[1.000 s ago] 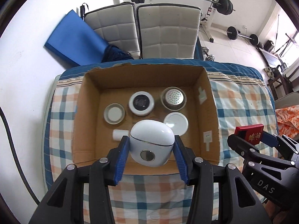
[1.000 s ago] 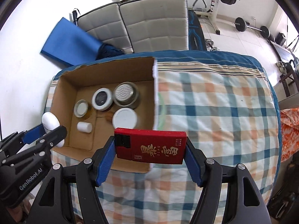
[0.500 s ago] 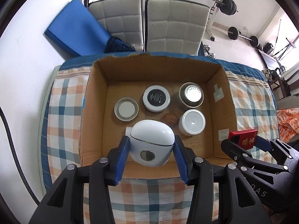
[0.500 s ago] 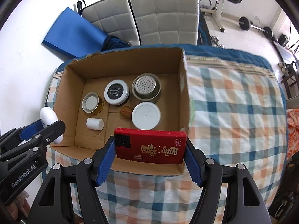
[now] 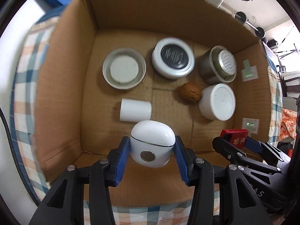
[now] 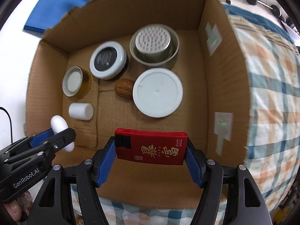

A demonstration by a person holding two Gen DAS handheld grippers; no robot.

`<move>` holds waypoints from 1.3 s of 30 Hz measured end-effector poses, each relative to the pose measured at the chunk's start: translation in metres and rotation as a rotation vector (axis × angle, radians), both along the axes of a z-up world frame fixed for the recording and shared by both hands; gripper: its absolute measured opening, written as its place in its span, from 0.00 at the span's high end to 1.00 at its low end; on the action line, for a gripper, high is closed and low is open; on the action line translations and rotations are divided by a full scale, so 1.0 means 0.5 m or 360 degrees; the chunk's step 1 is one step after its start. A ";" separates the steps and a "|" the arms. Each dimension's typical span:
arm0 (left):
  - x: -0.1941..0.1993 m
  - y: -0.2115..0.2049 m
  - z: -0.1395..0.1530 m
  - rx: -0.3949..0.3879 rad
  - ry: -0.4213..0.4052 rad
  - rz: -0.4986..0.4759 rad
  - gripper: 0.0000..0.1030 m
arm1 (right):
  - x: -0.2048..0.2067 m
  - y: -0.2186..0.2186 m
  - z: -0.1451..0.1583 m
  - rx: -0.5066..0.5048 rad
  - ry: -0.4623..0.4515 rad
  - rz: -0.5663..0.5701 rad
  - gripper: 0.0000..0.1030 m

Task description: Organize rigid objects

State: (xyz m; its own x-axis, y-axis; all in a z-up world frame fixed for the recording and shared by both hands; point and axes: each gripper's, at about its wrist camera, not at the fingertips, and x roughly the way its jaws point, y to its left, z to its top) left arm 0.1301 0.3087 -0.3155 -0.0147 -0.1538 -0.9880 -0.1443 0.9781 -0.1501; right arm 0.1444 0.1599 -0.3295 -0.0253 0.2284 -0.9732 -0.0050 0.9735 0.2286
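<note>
The glossy white rounded plastic case [image 5: 151,146], light and judged slippery, is clamped sideways by the left gripper [image 5: 151,156]; the stiff red rectangular box [image 6: 151,146], at lower centre, is pinched endwise by the right gripper [image 6: 150,152].

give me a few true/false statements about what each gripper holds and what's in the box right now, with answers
1. The left gripper is shut on a white case. True.
2. The right gripper is open, holding nothing. False: it is shut on a red box.
3. A walnut lies in the cardboard box beside the white-lidded jar. True.
4. The small white cylinder stands upright. False: it lies on its side.
5. The black-topped jar sits outside the box. False: it is inside.
</note>
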 end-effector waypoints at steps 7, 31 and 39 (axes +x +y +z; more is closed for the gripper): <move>0.002 0.001 -0.055 0.0000 0.0125 -0.0038 0.57 | 0.008 0.011 -0.051 -0.0035 0.0112 0.0028 0.31; -0.003 -0.020 0.056 0.0071 -0.0005 0.0018 0.40 | 0.015 0.002 0.000 -0.0134 0.0029 0.0065 0.17; -0.036 -0.004 0.142 0.0138 -0.0138 0.0078 0.00 | -0.001 -0.030 0.088 -0.0141 -0.0089 0.0037 0.00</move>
State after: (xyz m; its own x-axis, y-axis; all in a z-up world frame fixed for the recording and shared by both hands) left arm 0.1121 0.3069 -0.2444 0.0767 -0.0660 -0.9949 -0.1825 0.9800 -0.0791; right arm 0.1441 0.1450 -0.2857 0.0254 0.1412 -0.9897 -0.0384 0.9894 0.1401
